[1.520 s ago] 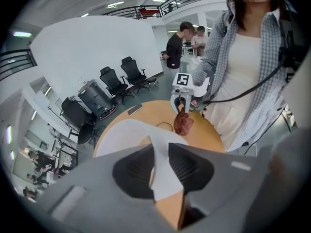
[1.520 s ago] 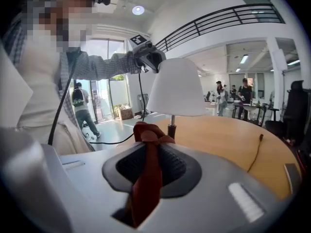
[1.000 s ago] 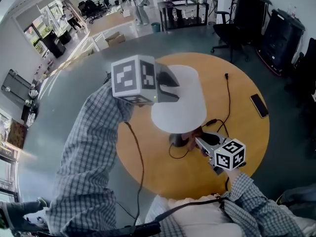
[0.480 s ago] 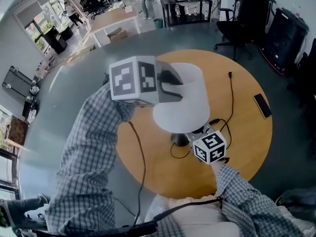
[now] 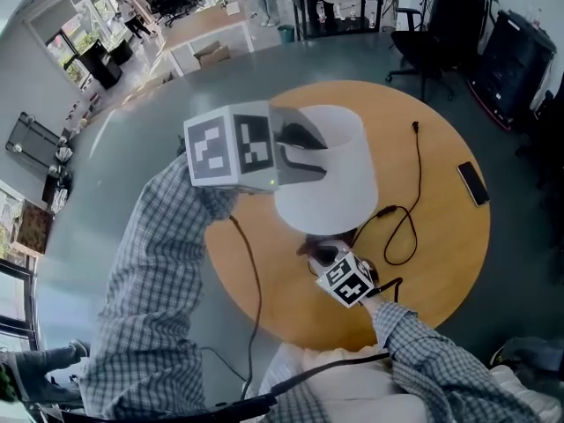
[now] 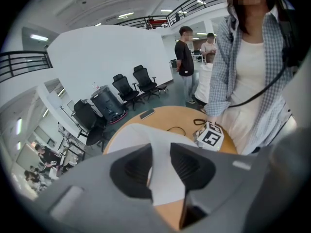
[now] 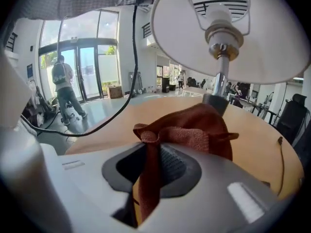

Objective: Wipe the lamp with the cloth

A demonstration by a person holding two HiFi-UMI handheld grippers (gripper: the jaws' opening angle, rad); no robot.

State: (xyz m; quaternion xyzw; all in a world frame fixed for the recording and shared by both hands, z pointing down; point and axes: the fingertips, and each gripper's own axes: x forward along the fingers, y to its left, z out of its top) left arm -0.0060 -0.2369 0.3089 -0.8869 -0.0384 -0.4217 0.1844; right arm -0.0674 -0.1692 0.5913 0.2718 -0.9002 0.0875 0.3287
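Left gripper [image 5: 304,148] raised, jaws clamping the lampshade [image 5: 339,188] between them; right gripper [image 7: 153,165] lower, jaws pinching the cloth [image 7: 194,125].

No text can be read here.

The left marker cube [image 5: 233,145] on the left gripper [image 5: 304,144] and the right marker cube [image 5: 345,280] on the right gripper [image 5: 324,256] carry only black-and-white square patterns, not letters or numbers. The phone [image 5: 473,183] on the desk [image 5: 441,263] shows a dark face with no print that can be made out. In the room behind the desk, everything is too small and blurred to read.
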